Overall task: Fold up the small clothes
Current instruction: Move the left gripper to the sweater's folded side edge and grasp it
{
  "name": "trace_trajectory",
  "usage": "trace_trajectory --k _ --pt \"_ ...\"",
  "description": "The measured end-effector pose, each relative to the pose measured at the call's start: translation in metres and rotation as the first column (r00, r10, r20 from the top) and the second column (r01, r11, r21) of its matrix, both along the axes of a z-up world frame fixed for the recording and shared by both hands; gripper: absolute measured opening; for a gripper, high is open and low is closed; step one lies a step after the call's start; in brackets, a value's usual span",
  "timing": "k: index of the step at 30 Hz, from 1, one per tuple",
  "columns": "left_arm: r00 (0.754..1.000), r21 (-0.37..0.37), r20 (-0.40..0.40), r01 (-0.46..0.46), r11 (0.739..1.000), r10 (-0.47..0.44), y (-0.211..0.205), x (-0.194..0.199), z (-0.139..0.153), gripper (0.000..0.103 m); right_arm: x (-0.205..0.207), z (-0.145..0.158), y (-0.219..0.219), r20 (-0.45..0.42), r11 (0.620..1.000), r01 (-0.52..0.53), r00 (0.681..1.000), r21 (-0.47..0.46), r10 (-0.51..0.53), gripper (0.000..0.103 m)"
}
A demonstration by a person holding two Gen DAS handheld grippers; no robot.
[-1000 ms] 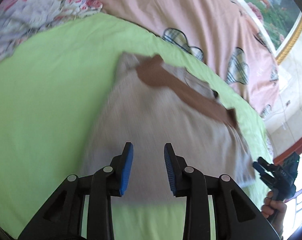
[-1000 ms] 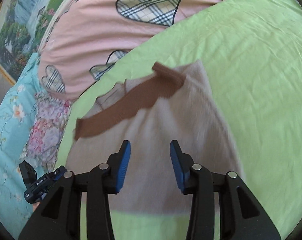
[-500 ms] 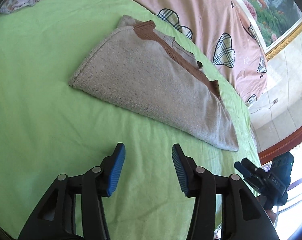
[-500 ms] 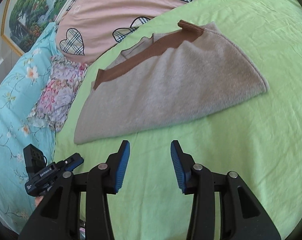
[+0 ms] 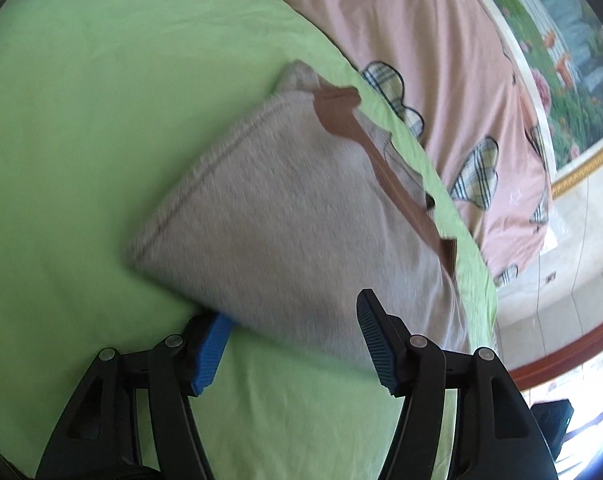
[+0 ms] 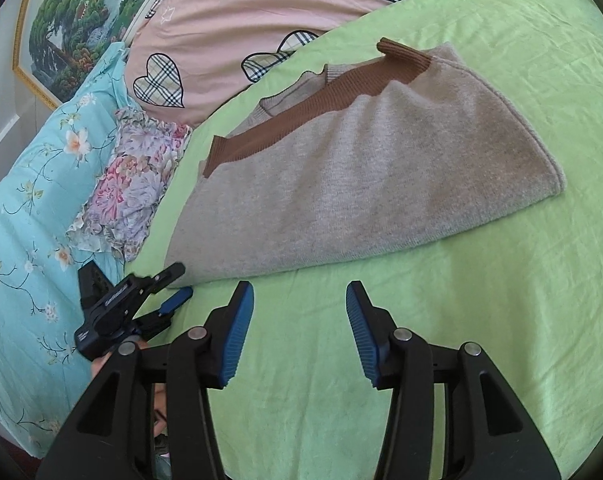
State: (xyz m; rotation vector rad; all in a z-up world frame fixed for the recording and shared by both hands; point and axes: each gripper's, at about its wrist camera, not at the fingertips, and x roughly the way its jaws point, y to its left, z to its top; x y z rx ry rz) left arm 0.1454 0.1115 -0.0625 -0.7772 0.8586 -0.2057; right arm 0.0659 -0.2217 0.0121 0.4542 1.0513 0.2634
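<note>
Green sheet (image 6: 481, 320) — folded grey sweater (image 6: 361, 184)

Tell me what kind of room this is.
Most likely a bedroom. The grey sweater lies on a green sheet spread over a bed, with a pink heart-patterned quilt and a floral blue pillow beside it, and a framed landscape painting behind.

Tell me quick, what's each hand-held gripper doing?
Left hand-held gripper: open, straddling the grey sweater's near edge.
Right hand-held gripper: open, holding nothing.
</note>
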Motion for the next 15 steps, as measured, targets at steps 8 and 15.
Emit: trace_trajectory --k 8,15 --pt "0.998 0.053 0.010 -0.057 0.997 0.057 0.009 0.034 0.007 0.010 0.027 -0.004 -0.003 0.004 1.000 -0.017 1.000 0.012 0.017 0.050" --pt "0.981 0.180 0.177 0.044 0.983 -0.076 -0.034 0.034 0.062 0.007 0.075 0.000 -0.023 0.020 1.000 -0.027 0.999 0.013 0.027 0.050"
